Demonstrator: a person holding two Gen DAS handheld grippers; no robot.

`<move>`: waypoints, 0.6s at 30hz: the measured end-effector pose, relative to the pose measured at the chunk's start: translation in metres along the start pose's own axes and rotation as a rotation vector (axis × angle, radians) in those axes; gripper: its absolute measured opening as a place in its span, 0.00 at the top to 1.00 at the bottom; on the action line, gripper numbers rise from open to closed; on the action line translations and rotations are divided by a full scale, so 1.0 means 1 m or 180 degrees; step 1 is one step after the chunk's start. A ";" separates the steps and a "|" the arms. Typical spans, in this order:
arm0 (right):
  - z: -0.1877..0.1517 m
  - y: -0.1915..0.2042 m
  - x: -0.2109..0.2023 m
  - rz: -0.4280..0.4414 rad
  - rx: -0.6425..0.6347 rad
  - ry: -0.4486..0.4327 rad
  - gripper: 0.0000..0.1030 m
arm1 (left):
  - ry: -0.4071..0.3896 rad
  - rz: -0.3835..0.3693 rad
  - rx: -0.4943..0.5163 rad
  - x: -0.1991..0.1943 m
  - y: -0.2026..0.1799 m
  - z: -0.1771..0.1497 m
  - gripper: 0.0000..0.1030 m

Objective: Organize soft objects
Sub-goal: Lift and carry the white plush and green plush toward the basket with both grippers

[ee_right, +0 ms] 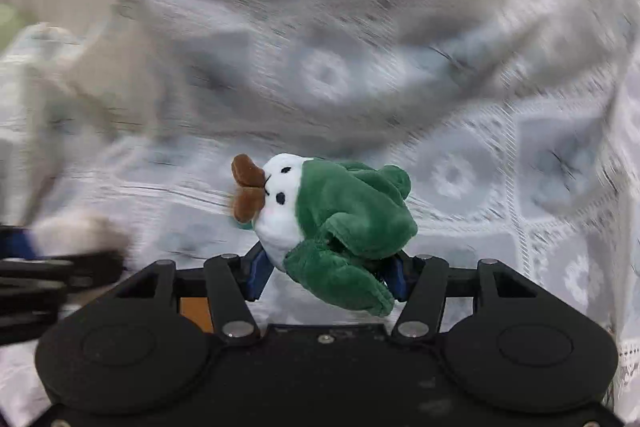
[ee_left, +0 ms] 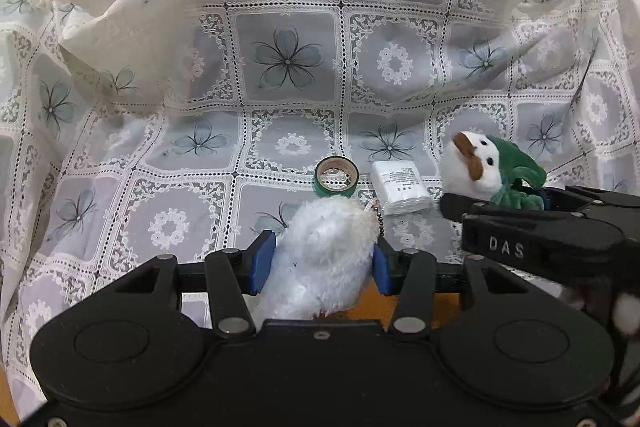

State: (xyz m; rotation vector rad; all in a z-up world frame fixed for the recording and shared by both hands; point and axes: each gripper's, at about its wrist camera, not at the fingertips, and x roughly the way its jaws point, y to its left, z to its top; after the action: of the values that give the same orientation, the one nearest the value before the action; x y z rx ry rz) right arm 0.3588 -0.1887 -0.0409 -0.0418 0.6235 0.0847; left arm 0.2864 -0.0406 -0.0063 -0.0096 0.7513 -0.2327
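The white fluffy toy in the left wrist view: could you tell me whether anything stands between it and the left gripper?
Nothing does. The left gripper already has its jaws closed on the white fluffy toy, blue pads pressing both sides. The tape roll and tissue pack lie beyond.

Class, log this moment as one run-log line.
left gripper: shut on white plush | right gripper: shut on green plush | tape roll, tissue pack: on cloth

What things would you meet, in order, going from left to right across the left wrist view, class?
Tape roll → fluffy white toy held in the left gripper → white packet → green and white plush toy in the right gripper.
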 end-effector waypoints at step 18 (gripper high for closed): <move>-0.048 0.023 -0.140 0.0685 0.0129 0.0080 0.45 | 0.0049 -0.0111 -0.0258 -0.105 0.022 -0.049 0.54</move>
State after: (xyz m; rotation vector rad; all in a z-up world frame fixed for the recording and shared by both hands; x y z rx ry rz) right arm 0.2159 -0.1781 0.0018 0.0637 0.6532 0.2800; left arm 0.1832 0.0065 0.0265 -0.0978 0.7760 -0.2357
